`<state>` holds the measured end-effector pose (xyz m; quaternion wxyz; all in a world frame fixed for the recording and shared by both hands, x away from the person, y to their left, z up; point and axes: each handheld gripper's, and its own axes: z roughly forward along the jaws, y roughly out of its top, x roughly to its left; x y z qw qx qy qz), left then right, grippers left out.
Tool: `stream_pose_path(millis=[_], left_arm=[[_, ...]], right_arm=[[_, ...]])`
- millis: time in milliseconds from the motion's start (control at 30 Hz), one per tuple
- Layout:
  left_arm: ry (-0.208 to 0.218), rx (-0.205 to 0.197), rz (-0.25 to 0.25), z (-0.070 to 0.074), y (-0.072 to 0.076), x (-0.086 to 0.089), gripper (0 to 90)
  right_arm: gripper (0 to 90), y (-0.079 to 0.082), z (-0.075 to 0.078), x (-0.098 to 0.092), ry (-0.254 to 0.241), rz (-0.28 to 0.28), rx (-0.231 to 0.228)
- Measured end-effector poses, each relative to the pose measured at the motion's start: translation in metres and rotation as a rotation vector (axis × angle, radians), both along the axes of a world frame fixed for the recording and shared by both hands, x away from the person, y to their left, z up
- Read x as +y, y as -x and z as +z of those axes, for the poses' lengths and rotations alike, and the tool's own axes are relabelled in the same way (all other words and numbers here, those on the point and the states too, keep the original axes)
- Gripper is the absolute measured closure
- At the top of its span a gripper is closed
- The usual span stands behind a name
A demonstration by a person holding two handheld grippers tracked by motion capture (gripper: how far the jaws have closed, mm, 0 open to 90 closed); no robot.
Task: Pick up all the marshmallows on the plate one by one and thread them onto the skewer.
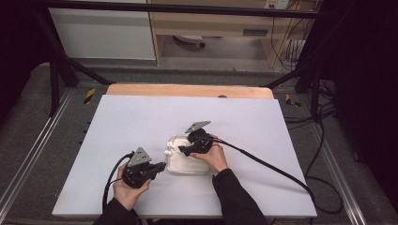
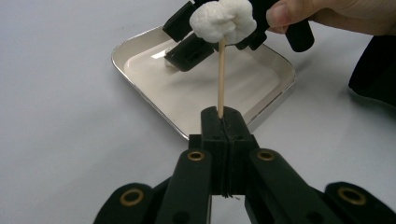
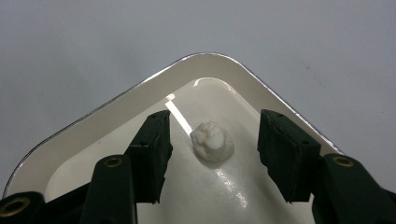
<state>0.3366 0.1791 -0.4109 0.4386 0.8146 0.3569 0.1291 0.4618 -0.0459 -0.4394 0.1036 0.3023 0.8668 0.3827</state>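
Your left gripper (image 2: 223, 123) is pressed tight on a thin wooden skewer (image 2: 221, 79), upright at the centre of its view, with soft, lumpy white marshmallows (image 2: 224, 18) already threaded at the tip. Your right gripper (image 3: 212, 149) stands spread, not touching the next marshmallow piece (image 3: 212, 141) low in the middle of its view, on the glossy, round-cornered metal tray (image 3: 140, 100). Judged from this, part is threaded; that piece remains to be picked and skewered.
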Motion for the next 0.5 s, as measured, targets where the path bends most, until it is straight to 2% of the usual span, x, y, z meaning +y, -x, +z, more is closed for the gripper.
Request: stream_pose_path(millis=[300, 500], left_arm=[[-0.001, 0.000, 0.001, 0.0002, -0.0002, 0.0005, 89.1], [-0.003, 0.000, 0.002, -0.0001, -0.0002, 0.0004, 89.1]], right_arm=[[56.0, -0.0010, -0.0069, 0.0021, 0.019, 0.012, -0.013], [67.5, -0.0011, -0.0091, 0.0022, 0.025, 0.026, -0.028]])
